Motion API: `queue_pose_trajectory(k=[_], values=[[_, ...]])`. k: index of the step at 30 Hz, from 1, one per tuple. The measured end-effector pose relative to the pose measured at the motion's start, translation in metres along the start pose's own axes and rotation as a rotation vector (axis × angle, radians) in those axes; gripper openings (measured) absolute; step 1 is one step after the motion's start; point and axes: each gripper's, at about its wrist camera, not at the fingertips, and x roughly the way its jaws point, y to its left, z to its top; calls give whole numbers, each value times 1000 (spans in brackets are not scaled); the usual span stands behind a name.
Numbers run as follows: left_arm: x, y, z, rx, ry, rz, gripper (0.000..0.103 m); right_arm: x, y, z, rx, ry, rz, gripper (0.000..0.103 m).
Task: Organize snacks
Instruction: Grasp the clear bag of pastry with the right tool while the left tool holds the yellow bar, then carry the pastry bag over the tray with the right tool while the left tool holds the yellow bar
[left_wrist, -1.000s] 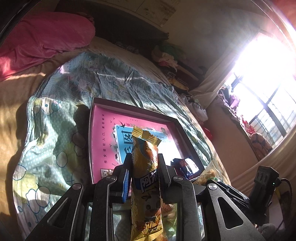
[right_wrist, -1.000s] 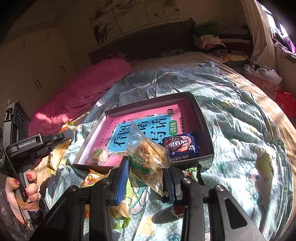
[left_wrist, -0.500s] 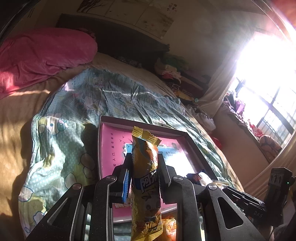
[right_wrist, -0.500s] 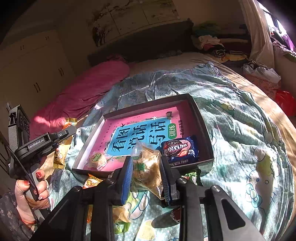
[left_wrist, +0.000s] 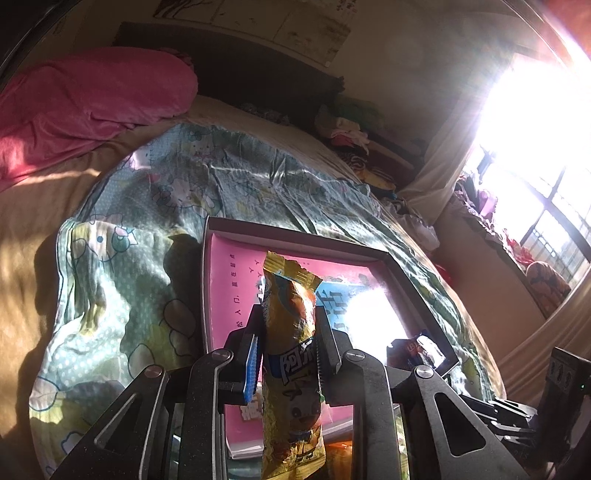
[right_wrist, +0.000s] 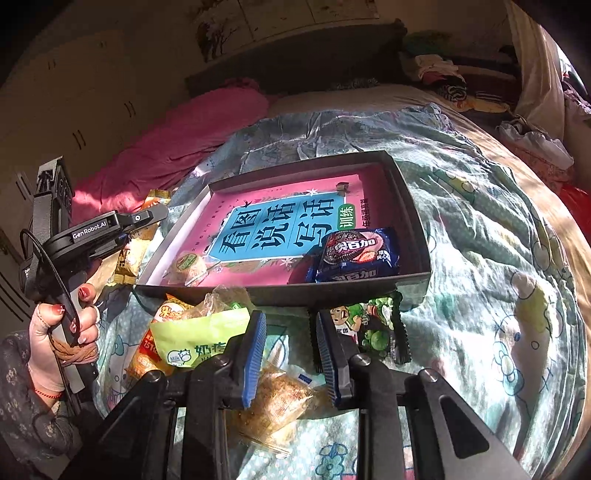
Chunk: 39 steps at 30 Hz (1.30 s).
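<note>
Left hand (right_wrist: 61, 328): red-nailed fingers wrapped round the handle of the left gripper at the far left of the right wrist view.
Left gripper (left_wrist: 286, 354): closed tight on a yellow snack pack (left_wrist: 291, 369), which stands upright between the pads, its crimped top poking above the fingertips; it hangs over the near left part of the box.
Box (right_wrist: 413, 214): a shallow dark tray on a patterned quilt (right_wrist: 498, 229), floored with a pink book (right_wrist: 280, 229) that bears a blue title panel.
Round cake (right_wrist: 188, 266): in a clear wrapper, lying in the box's near left corner.
Blue cookie pack (right_wrist: 356, 254): lying in the box's near right corner, against the front wall.
Loose snacks: a green bag (right_wrist: 195, 341) and an orange pack (right_wrist: 168, 314) lie on the quilt just in front of the box, left of the right gripper; a dark cartoon-printed packet (right_wrist: 376, 328) lies to its right.
Right gripper (right_wrist: 290, 354): jaws parted and holding nothing, poised low over the quilt in front of the box.
Clear bag (right_wrist: 275, 406): holding a crumbly brown cake, lying on the quilt beneath and between the blue pads (right_wrist: 255, 354); whether it touches them cannot be told.
Pink bedding (left_wrist: 85, 103): bunched at the head of the bed, well away from the box.
</note>
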Motion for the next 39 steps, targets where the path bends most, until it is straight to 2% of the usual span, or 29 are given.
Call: queue_pose_trajectory(k=[3,6,17,20,24,29,39], values=[[-1,-2,1,8,-9,3,26,-3,1,-13,36,34,7,41],[-3,-2,1,8,-15,2,26,-2,3,-22,92,75,23,47],[-3,-5,0,13,-12,1,26,27,2,-37,204,203,3,55],[-2,-5,0,17,-10,1,26,32,0,-36,194,193,9,55],[-3,-5,1,14,-17,-2,26,33,3,-35,139,179,8,47],[-6,-4,3,11,-30,-10,26,23,6,-30,120,153,24,43],[-5,2,6,-22,-32,-24,26,-5,11,-5,129,47,85,42]])
